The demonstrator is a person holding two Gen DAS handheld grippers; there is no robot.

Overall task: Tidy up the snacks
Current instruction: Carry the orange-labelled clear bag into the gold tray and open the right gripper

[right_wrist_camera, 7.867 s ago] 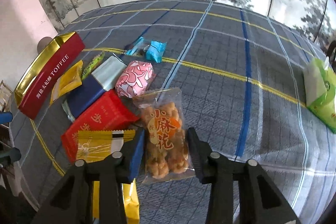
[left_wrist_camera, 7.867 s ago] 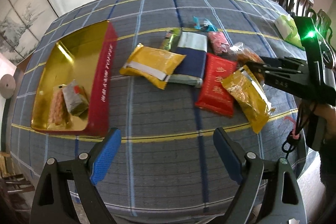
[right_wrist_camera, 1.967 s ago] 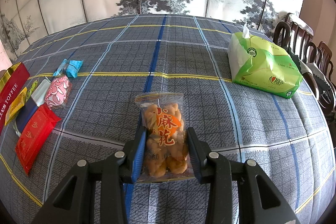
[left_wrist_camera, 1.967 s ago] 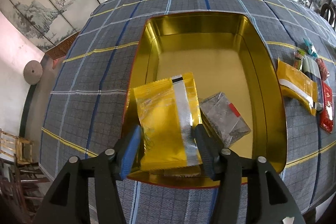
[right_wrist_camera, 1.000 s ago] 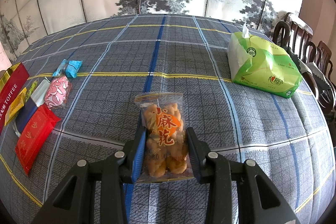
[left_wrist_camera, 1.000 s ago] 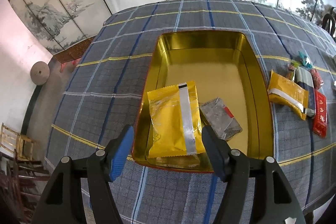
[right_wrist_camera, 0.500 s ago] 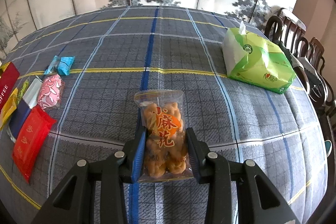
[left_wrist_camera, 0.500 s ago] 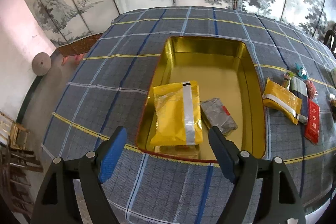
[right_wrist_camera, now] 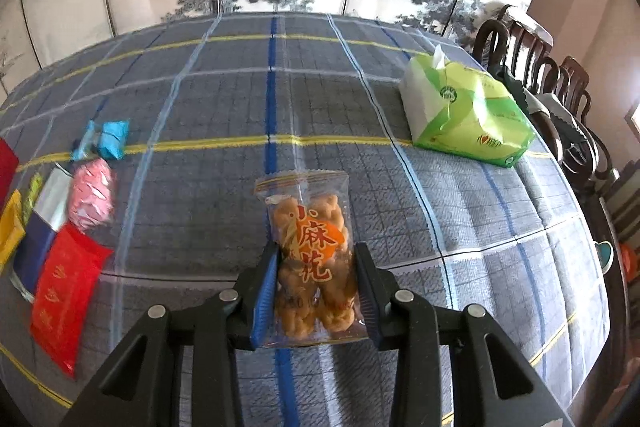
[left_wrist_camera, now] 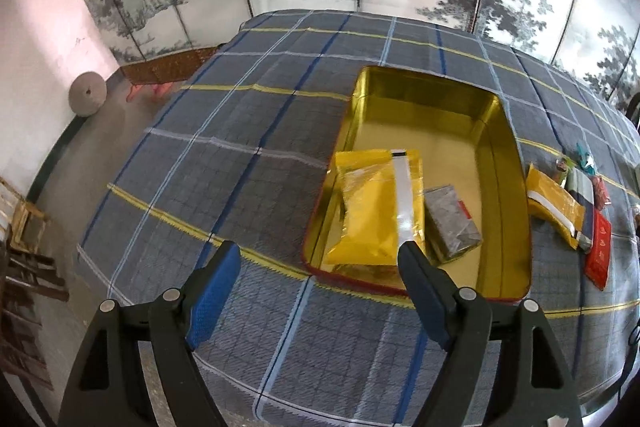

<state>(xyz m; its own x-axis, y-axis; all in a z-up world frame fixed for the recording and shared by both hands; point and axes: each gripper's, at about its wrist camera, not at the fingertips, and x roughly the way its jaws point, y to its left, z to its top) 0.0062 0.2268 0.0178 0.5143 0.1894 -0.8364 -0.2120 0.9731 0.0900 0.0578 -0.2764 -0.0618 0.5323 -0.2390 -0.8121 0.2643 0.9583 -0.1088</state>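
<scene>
Your left gripper [left_wrist_camera: 318,277] had just been opening, nothing between its jaws, the yellow packet [left_wrist_camera: 376,205] lying in the gold tin [left_wrist_camera: 508,187], while your right gripper [right_wrist_camera: 316,285] clamped the twist-snack bag [right_wrist_camera: 312,251] above the worktop [right_wrist_camera: 400,187], likely tin-bound next.
</scene>
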